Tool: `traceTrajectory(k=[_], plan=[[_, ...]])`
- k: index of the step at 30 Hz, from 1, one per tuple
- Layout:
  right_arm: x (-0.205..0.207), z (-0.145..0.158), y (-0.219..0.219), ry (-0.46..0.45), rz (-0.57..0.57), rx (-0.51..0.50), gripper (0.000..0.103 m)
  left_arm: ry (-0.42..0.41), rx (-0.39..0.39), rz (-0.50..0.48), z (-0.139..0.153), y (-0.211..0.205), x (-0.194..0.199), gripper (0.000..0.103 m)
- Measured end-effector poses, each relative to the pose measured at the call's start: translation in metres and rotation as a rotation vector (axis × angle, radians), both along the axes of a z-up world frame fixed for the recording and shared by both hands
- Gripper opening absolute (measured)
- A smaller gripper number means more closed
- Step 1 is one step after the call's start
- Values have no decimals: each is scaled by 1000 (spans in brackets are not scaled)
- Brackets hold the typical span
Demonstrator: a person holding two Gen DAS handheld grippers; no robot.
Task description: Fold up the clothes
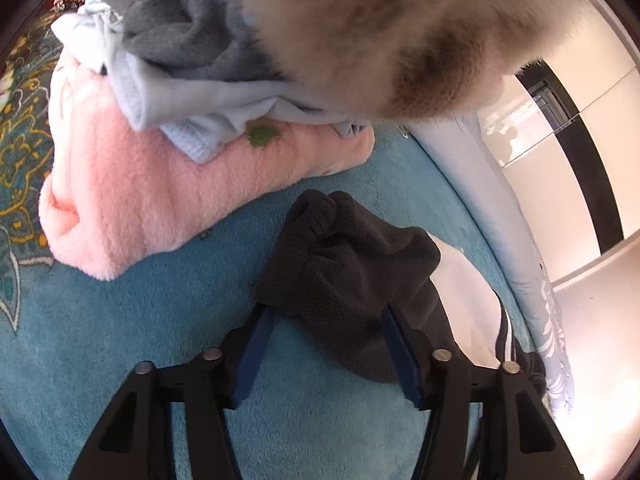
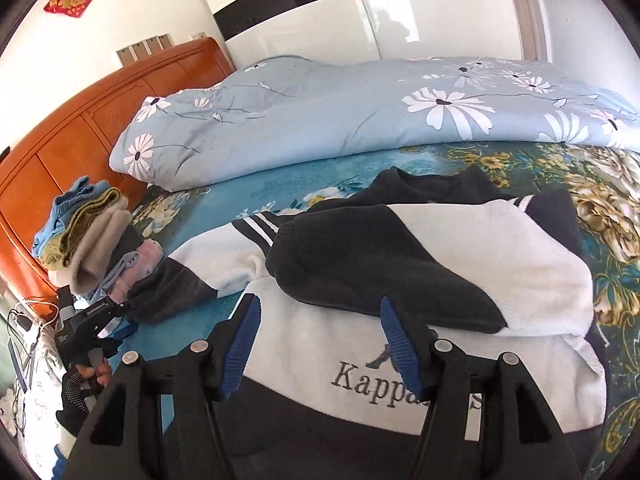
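Note:
A black-and-white fleece jacket [image 2: 360,344] with "Kappa" lettering lies on the bed. One dark sleeve [image 2: 360,264] is folded across its white body. The other dark sleeve [image 1: 352,276] lies to the left on the teal sheet, and it also shows in the right wrist view [image 2: 168,292]. My left gripper [image 1: 326,316] is open, its jaws on either side of that sleeve's cuff end. It is seen from the side in the right wrist view [image 2: 116,312]. My right gripper [image 2: 316,312] is open over the jacket's front, at the edge of the folded sleeve.
A stack of folded clothes [image 2: 92,240] sits by the wooden headboard [image 2: 80,132]; up close it shows a pink fleece [image 1: 160,192], a grey garment [image 1: 176,24] and a beige fluffy one [image 1: 380,32]. A flowered blue quilt [image 2: 340,116] lies along the far side.

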State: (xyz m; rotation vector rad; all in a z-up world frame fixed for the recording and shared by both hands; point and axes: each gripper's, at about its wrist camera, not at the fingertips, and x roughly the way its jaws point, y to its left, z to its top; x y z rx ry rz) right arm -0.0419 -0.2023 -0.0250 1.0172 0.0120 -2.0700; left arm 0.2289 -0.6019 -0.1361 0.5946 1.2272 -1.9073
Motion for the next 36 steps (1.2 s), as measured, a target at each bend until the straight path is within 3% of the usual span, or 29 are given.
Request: traceTrajectory(k=[1, 2, 3, 4, 8, 10, 15, 18, 22, 25, 29, 33, 36], plan=[[1, 1, 9, 3, -8, -11, 64, -17, -11, -2, 0, -1, -3, 20], [1, 3, 16, 4, -15, -19, 64, -22, -4, -1, 1, -2, -5, 13], [0, 4, 23, 5, -23, -25, 64, -26, 2, 0, 2, -3, -6, 12], [0, 5, 29, 7, -29, -33, 64, -21, -3, -1, 6, -2, -7, 11], [-3, 10, 55, 23, -51, -68, 64, -37, -179, -64, 54, 22, -30, 10], [-7, 11, 69, 28, -66, -85, 64, -43, -277, -110, 85, 37, -52, 10], [-15, 13, 103, 42, -105, -127, 64, 29, -482, -302, 170, 97, -127, 10], [-20, 14, 125, 52, -132, -149, 64, 75, -559, -446, 211, 145, -179, 10], [-30, 13, 161, 60, -200, -175, 64, 103, -596, -632, 234, 216, -251, 9], [-37, 9, 189, 51, -252, -192, 64, 78, -587, -783, 222, 273, -299, 9], [-44, -5, 222, 26, -320, -200, 64, -49, -505, -951, 159, 343, -346, 9], [-50, -26, 244, -42, -365, -179, 64, -190, -424, -1032, 89, 385, -363, 9], [-50, -38, 258, -67, -387, -161, 64, -226, -389, -1060, 63, 403, -366, 9]])
